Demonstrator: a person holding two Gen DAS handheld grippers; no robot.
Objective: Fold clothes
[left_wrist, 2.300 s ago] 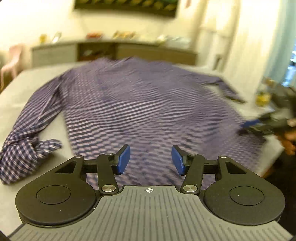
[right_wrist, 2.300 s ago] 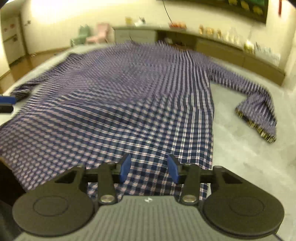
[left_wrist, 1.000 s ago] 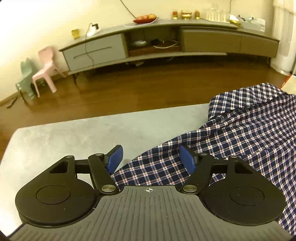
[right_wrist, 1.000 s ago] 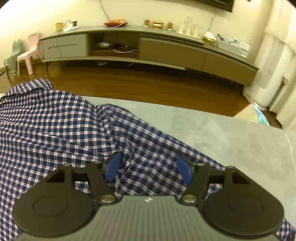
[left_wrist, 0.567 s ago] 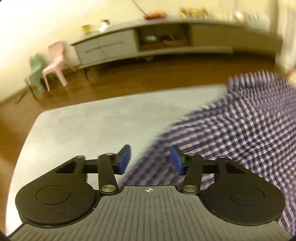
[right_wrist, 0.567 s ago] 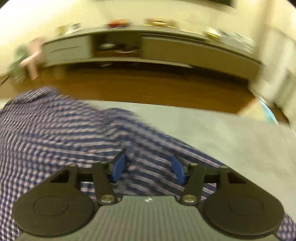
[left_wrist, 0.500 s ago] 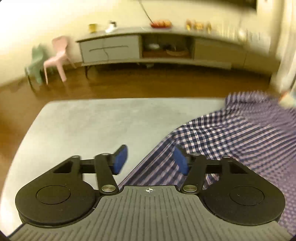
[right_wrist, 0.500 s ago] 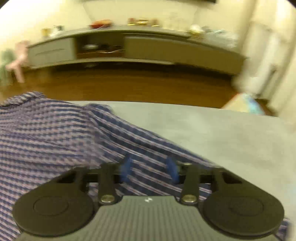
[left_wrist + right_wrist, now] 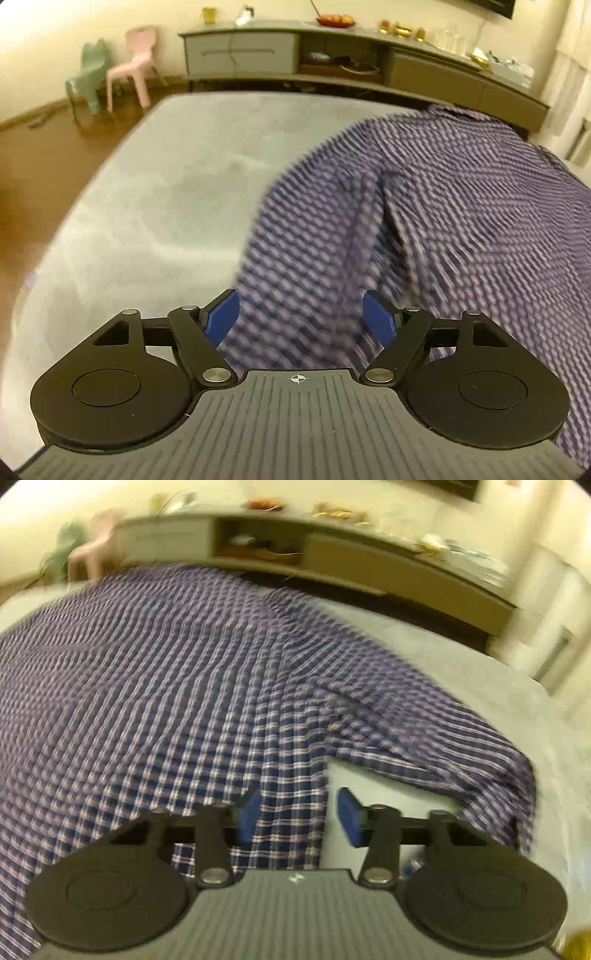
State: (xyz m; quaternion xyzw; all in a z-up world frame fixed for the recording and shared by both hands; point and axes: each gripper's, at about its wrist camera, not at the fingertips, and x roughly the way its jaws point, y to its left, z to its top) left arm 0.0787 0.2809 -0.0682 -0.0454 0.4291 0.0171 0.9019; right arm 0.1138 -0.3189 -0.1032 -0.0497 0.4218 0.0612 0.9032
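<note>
Lying spread across a pale grey table (image 9: pixel 155 206), a blue and white checked shirt (image 9: pixel 461 221) takes up most of both views, blurred by motion. In the left wrist view the shirt covers the right half of the table, with its left edge running down toward the camera. A long fold runs down the cloth from the upper middle.

The left gripper (image 9: pixel 301 321) sits low in that view, angled down at the table. Its two blue pads (image 9: pixel 221 319) stand far apart and are widening. The shirt's edge shows in the gap between them, but neither pad presses on the cloth.

In the right wrist view the shirt (image 9: pixel 155 686) fills the left and centre. One sleeve (image 9: pixel 443 731) bends out to the right across the bare table (image 9: pixel 546 731) and turns back down at its end. The right gripper (image 9: pixel 299 816) hangs over the shirt's right side edge. Its jaws are partly apart and opening. The left pad (image 9: pixel 249 814) lies over checked cloth and the right one over bare table. Blur hides whether the left pad touches the cloth.

Beyond the table stands a long low grey cabinet (image 9: pixel 332 59) against a cream wall. A small pink chair (image 9: pixel 135 62) and a green chair (image 9: pixel 88 70) stand on a brown wooden floor (image 9: pixel 44 147) at the far left.
</note>
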